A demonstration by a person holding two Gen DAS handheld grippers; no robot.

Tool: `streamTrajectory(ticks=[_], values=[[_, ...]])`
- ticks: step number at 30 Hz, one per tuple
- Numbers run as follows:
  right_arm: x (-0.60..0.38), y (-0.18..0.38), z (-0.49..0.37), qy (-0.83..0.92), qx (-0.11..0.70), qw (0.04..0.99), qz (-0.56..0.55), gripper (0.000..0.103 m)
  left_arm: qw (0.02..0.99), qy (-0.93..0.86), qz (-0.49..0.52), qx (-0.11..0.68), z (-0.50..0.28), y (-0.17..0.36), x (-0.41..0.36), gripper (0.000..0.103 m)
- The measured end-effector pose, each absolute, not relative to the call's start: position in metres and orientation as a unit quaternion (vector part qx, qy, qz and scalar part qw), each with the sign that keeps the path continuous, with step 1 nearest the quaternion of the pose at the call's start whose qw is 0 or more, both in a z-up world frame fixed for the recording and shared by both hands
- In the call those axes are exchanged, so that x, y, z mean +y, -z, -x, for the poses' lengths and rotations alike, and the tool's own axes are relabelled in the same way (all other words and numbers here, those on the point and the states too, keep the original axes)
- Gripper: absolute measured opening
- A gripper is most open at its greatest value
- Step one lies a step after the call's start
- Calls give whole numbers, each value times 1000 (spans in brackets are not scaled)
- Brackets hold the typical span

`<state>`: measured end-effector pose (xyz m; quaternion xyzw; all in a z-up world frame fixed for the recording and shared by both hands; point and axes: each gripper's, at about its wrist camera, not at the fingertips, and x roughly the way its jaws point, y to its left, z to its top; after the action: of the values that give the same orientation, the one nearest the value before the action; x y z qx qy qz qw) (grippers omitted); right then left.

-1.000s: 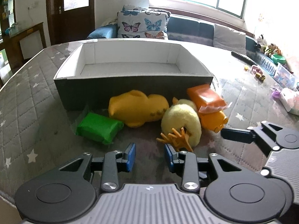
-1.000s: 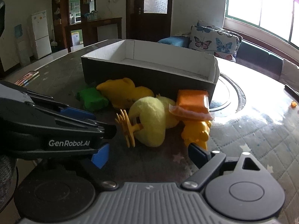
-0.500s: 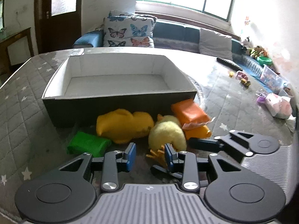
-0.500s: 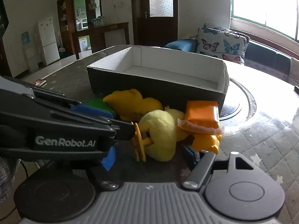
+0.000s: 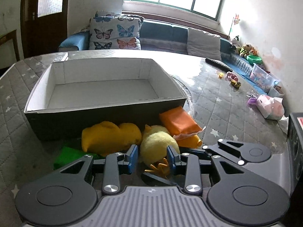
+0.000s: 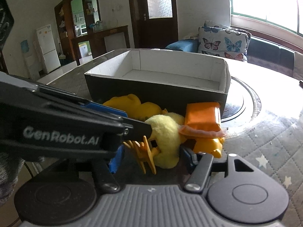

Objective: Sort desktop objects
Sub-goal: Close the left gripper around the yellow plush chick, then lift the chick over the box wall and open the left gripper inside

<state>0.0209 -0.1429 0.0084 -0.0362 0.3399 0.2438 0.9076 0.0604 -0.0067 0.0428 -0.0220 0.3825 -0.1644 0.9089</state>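
Two grippers crowd my pile in front of the empty box (image 5: 102, 87). Fluffy yellow duck (image 6: 166, 138) lies on its side between my right gripper (image 6: 151, 156) fingers, which have just been closing but aren't visibly squeezing it. Left gripper (image 5: 151, 158) stands open above the duck's orange feet (image 5: 159, 168), holding nothing. Only my left view shows the green packet (image 5: 70, 156); the right view shows the orange packet (image 6: 203, 118) overhanging the duck.
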Motion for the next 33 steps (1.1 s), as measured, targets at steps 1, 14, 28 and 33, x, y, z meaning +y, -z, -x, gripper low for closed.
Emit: streamTrajectory(ticks=[1, 14, 28, 33], values=[[-143, -8, -21, -243, 340, 908, 35, 63, 908, 166, 25, 385, -62, -43, -6, 36], [-143, -6, -25, -241, 341, 909, 25, 57, 897, 188, 53, 397, -75, -36, 2, 33], [-135, -32, -6, -256, 309, 915, 43, 56, 910, 212, 46, 354, -48, -68, 5, 20], [-136, -55, -10, -257, 278, 924, 48, 55, 922, 212, 41, 320, -53, -90, 3, 18]])
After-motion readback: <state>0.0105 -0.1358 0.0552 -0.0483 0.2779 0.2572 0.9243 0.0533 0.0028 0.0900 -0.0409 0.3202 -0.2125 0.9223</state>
